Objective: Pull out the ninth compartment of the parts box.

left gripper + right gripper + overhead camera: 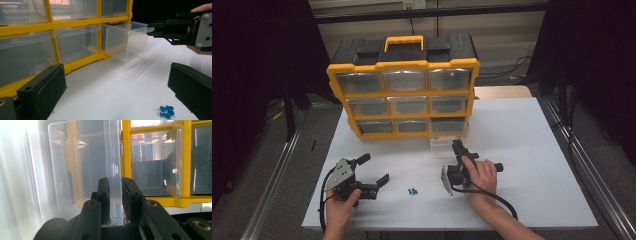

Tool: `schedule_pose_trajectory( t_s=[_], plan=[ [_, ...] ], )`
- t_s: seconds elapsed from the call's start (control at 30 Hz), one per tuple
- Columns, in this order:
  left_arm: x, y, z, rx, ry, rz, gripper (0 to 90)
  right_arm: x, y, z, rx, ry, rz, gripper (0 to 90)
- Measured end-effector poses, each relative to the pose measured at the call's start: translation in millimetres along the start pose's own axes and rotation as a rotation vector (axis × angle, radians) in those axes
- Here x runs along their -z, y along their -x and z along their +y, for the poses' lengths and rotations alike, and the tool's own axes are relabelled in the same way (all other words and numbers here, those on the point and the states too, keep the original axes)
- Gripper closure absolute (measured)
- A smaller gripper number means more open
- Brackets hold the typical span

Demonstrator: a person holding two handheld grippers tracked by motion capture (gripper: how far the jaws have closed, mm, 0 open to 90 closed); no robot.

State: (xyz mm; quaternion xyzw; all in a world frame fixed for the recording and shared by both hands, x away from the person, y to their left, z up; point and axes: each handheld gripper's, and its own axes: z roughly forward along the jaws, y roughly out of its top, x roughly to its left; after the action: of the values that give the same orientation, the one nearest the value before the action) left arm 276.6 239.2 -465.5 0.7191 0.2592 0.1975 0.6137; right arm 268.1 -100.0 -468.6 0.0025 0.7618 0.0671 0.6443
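Nearest, blue pushpins lie on the white counter, before the yellow drawer cabinet. Left hand-held gripper gapes open beside them. Right hand-held gripper clamps the cabinet's pulled-out clear drawer, bottom right.

The table is seen from above; the pulled-out drawer at 12 o'clock is shared by both close gripper views.

Right claw clamped (left agape)
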Motion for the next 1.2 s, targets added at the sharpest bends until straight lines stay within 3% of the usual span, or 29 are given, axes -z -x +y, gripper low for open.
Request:
schedule_pose_trajectory(
  t_s=[0.17, 0.23, 0.27, 0.33, 0.4, 0.53, 0.57, 0.6, 0.63, 0.87, 0.9, 0.93, 1.07, 1.1, 1.13, 1.2],
  plan=[
    [-1.1, 1.3, -0.4, 0.02, 0.013, -0.006, 1.7, 1.0, -0.7, 0.3, -0.008, 0.0, 0.005, 77.9],
    [-0.3, 0.3, -0.2, 0.006, 0.004, -0.007, 1.7, 0.6, 0.2, 0.0, -0.004, 0.01, 0.005, 77.8],
    [0.1, 2.4, 0.2, 0.008, -0.001, 0.034, 1.7, 1.1, -0.7, -0.1, -0.02, 0.005, 0.006, 77.9],
    [1.0, 1.3, 0.4, -0.008, -0.013, 0.033, 1.7, 1.2, -0.6, -0.1, -0.015, 0.008, 0.006, 77.8],
    [-0.8, 3.5, -0.1, 0.027, 0.009, 0.031, 1.7, 1.5, -0.3, -0.1, -0.012, 0.01, 0.007, 77.8],
    [0.6, 1.8, 0.3, 0.002, -0.007, 0.033, 1.7, 2.0, -0.7, 0.0, -0.021, 0.014, 0.007, 77.6],
    [-0.3, 1.5, -0.1, 0.016, 0.007, 0.011, 1.7, 2.1, -1.4, -0.4, -0.032, 0.017, 0.0, 76.9],
    [0.6, 1.8, 0.2, 0.001, -0.007, 0.034, 1.7, 2.1, -1.4, -0.4, -0.032, 0.017, 0.0, 76.9],
    [-0.5, 3.3, 0.0, 0.022, 0.008, 0.036, 1.7, 2.9, -1.5, -0.7, -0.044, 0.015, -0.003, 76.1],
    [-1.1, 3.4, -0.1, 0.024, 0.009, 0.029, 1.6, 4.8, -3.9, -2.6, -0.096, 0.02, -0.004, 72.2],
    [1.6, -2.6, 0.4, -0.041, -0.027, -0.008, 1.7, 5.2, -3.4, -4.0, -0.117, 0.019, -0.003, 70.2],
    [1.1, -1.3, -0.1, -0.022, -0.022, -0.012, 1.7, 5.2, -3.4, -4.0, -0.117, 0.019, -0.003, 70.2],
    [0.0, -0.2, -0.4, -0.01, -0.014, -0.012, 1.7, 5.2, -2.6, -6.8, -0.195, 0.027, 0.009, 65.0],
    [-0.1, -0.1, -0.4, -0.01, -0.014, -0.013, 1.7, 6.0, -3.7, -6.8, -0.271, 0.017, 0.01, 61.6],
    [-0.9, 0.4, -0.5, -0.002, -0.006, -0.012, 1.7, 6.0, -3.7, -6.8, -0.271, 0.017, 0.01, 61.6],
    [-0.8, 0.1, -0.4, -0.006, -0.008, -0.012, 1.7, 8.0, -4.4, -6.6, -0.366, 0.022, -0.006, 57.7]
  ],
)
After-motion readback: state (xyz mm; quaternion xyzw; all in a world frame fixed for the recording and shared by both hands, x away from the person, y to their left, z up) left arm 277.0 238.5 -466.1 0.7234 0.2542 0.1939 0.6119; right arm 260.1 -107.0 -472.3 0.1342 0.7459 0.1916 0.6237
